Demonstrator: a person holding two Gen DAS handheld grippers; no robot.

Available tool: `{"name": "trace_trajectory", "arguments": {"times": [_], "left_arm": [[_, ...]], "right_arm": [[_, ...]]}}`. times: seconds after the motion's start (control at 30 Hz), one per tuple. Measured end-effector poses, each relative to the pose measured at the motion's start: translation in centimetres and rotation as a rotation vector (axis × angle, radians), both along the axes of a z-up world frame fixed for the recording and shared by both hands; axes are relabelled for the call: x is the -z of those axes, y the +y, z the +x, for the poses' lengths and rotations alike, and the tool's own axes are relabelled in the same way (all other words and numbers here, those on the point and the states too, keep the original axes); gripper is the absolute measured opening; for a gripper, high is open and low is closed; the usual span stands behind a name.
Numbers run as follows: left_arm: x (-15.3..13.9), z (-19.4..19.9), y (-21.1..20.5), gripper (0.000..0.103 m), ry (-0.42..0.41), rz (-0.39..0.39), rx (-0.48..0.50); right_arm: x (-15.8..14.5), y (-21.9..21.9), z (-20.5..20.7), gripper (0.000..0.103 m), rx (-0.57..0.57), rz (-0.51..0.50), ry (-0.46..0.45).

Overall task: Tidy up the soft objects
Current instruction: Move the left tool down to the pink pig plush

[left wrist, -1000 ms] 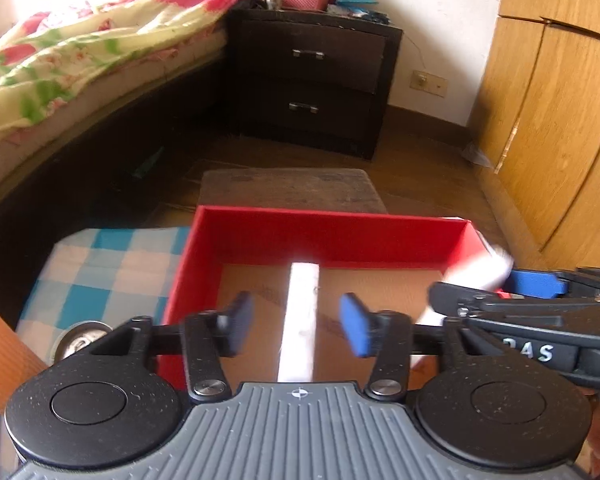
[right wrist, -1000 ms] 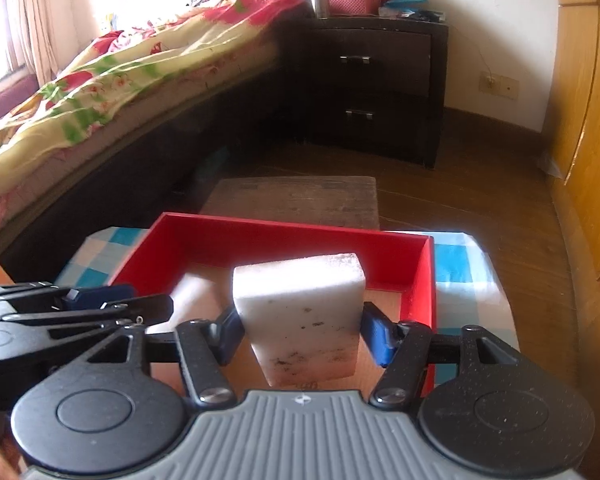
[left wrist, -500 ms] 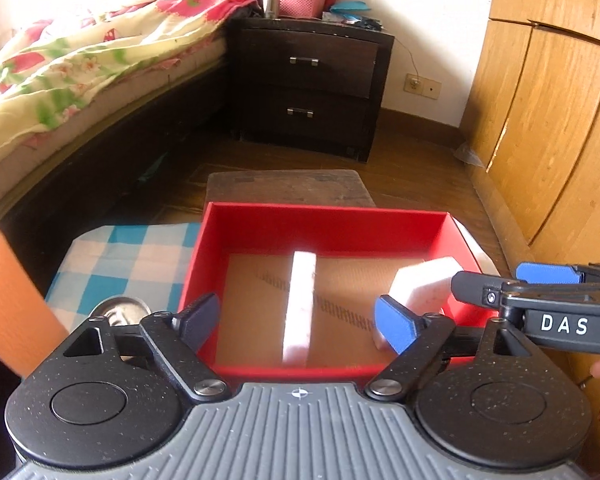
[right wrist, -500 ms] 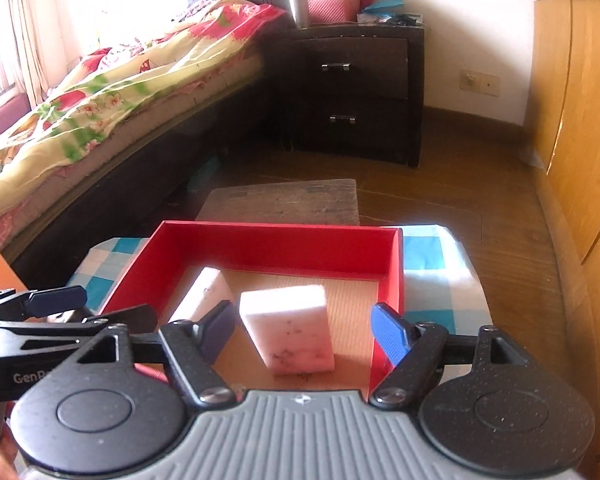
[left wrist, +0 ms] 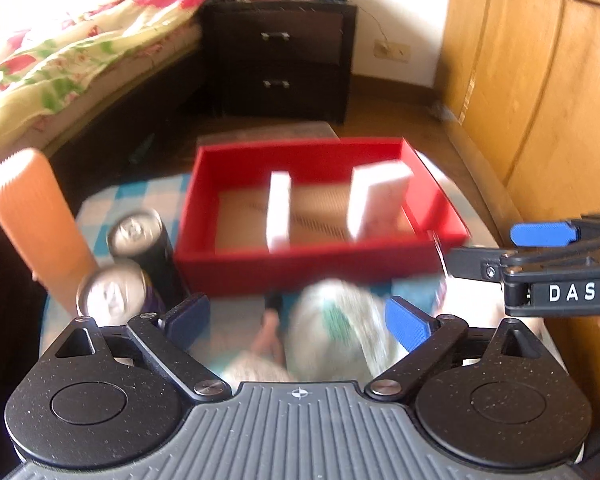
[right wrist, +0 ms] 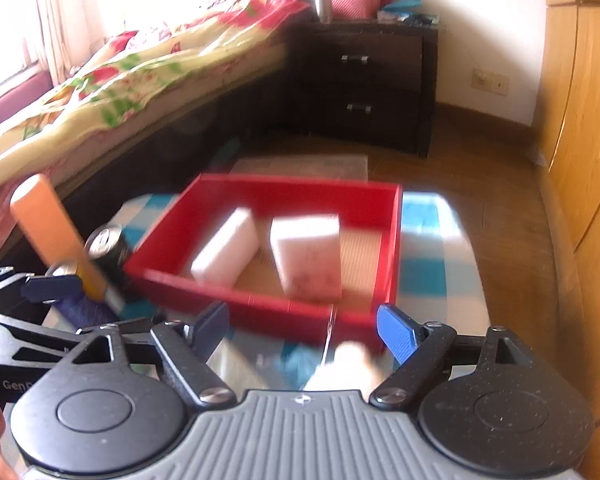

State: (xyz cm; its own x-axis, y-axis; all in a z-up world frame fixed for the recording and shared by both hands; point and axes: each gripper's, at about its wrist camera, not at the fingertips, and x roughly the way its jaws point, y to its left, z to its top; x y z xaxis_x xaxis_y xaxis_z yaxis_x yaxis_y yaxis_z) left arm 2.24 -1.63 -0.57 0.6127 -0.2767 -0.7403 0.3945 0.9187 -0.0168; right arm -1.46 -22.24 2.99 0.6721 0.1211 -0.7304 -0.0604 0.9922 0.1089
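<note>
While both views are smeared with motion blur, I can make out the red box (left wrist: 324,272) sitting on the blue-and-white checked cloth (right wrist: 424,276), with two white sponges inside it. In my left wrist view the left sponge (left wrist: 279,210) stands on edge near the middle of the box and the right sponge (left wrist: 374,200) stands just beside it, toward the right wall; they are apart, not touching. My left gripper (left wrist: 298,318) has its jaws spread wide and opening, with nothing pinched between the blue pads; below them lies a blurred white-and-green soft bundle (left wrist: 336,332) that I cannot identify. My right gripper (right wrist: 306,328) is also empty, its jaws opening, hanging in front of the box's near wall. Two drink cans (left wrist: 134,264) stand just left of the box, with an orange ribbed cylinder (left wrist: 36,224) leaning beside them. A bed (right wrist: 132,80) and a dark nightstand (right wrist: 364,84) sit beyond.
</note>
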Motion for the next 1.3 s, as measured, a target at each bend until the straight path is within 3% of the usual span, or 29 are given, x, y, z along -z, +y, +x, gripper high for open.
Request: {"name": "trace_trajectory", "arguments": {"times": [0.27,0.47,0.67,0.9,1.13,1.3], "left_arm": [[0.6,-4.2,0.2,0.096,-0.024,0.073,0.035],[1.2,-4.5,1.0,0.096,0.016,0.085,0.03],[1.4,-4.4,2.4,0.096,0.059,0.056,0.007],[1.8,-3.5,4.2,0.095,0.169,-0.026,-0.045],[3.0,-3.5,2.9,0.091,0.144,0.115,-0.046],[3.9,-2.8,2.9,0.088,0.173,0.131,-0.054]], "right_arm": [[0.8,0.8,-4.3,0.063,-0.044,0.034,0.036],[1.6,0.5,-5.2,0.064,-0.039,0.037,0.067],[2.2,-0.2,-4.7,0.064,-0.029,0.045,0.094],[2.8,0.3,-4.6,0.064,-0.065,0.038,0.128],[3.9,2.3,-4.6,0.065,-0.126,-0.002,0.158],[4.5,3.2,-4.3,0.065,-0.149,-0.024,0.172]]}}
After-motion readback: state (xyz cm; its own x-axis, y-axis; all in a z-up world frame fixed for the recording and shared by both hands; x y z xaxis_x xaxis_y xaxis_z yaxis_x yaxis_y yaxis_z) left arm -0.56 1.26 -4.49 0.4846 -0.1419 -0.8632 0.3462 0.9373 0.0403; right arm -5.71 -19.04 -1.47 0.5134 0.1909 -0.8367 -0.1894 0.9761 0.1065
